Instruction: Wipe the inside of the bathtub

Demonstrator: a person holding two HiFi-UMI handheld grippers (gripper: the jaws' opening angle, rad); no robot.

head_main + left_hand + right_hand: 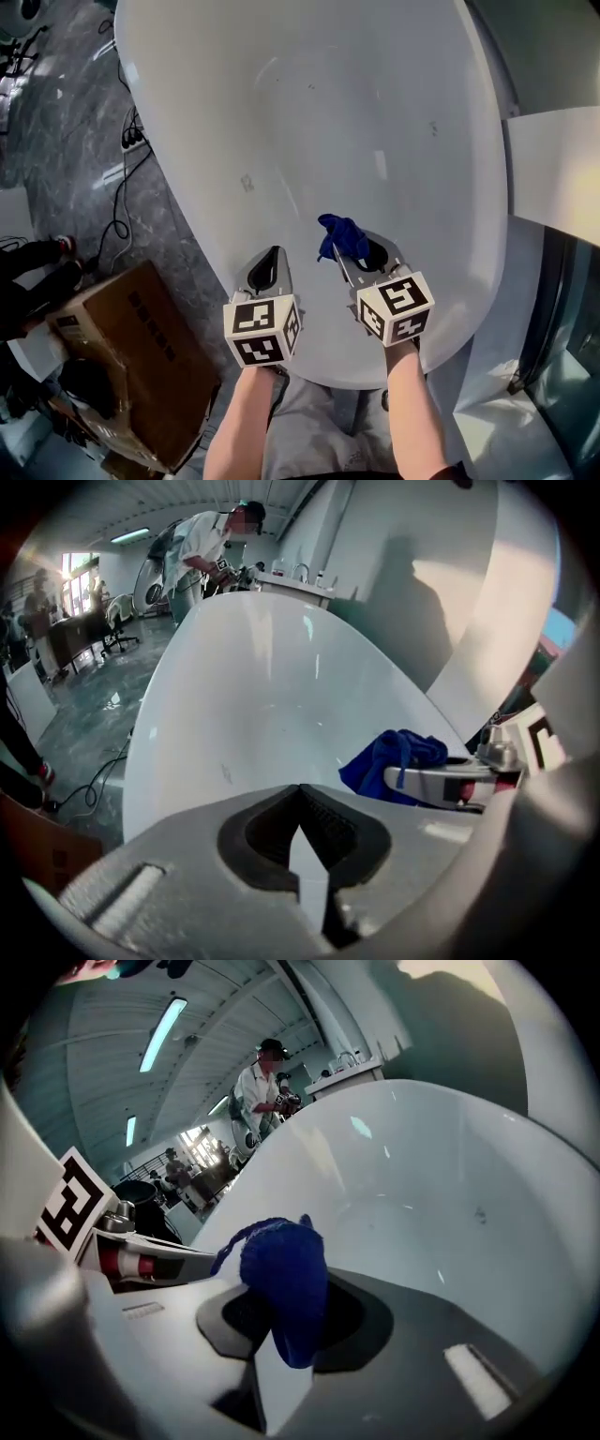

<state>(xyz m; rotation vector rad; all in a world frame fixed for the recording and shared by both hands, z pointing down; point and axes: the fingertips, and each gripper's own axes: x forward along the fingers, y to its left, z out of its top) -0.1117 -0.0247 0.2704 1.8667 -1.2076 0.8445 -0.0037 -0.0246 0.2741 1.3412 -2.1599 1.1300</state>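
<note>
A grey marbled floor (66,141) is recorded at left, crossed by black cables (120,202) that lie by a power strip (133,138). A brown cardboard box (141,356) is noted at near left. Strip lights (164,1030) are mounted overhead. Daylight is admitted through a window (77,569) at far left. A counter (286,581) fitted with a tap (300,571) is observed at the far end, with a person (211,546) standing beside it.

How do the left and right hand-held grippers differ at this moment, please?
The left hand-held gripper is shut on nothing; the right hand-held gripper is shut on a blue cloth. The left sits nearer the bathtub rim; the right reaches slightly farther in. Both point into the bathtub.
</note>
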